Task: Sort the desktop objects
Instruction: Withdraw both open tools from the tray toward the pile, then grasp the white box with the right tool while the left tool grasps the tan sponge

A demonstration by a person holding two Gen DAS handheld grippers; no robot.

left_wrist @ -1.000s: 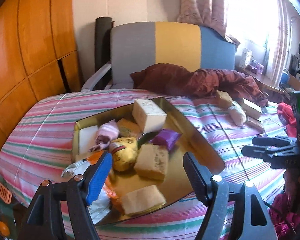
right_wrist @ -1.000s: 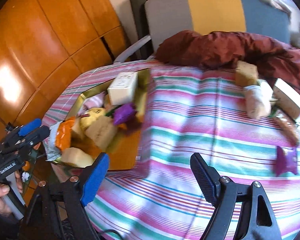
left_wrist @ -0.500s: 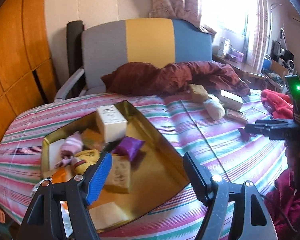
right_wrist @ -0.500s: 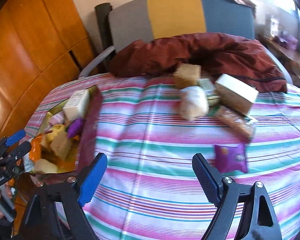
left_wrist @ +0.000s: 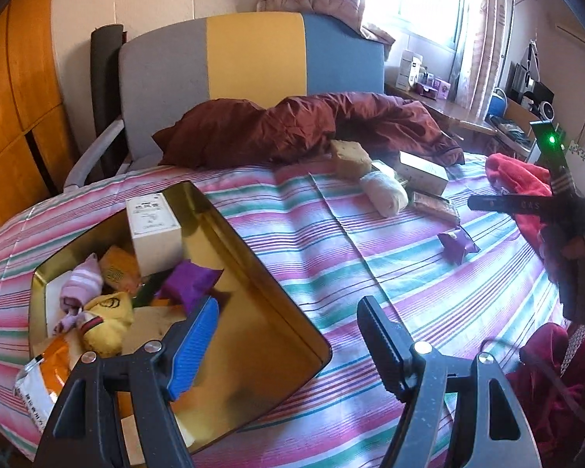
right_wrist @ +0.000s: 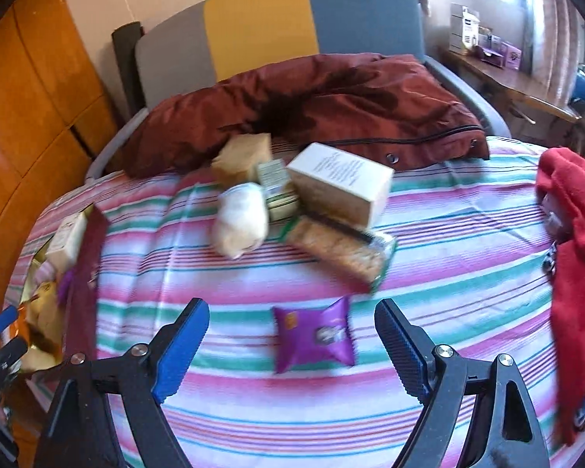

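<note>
Both claws gaped wide and empty: the right claw (right_wrist: 292, 335) hovered over the purple snack packet (right_wrist: 313, 336) on the striped bed, the left claw (left_wrist: 288, 335) by the gold tray (left_wrist: 230, 230).

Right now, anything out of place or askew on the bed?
Yes. An orange snack packet hangs over the near corner of the gold tray, half out. Things in the tray are heaped, not set in order. A purple packet lies alone on the striped sheet, apart from the cluster.
</note>
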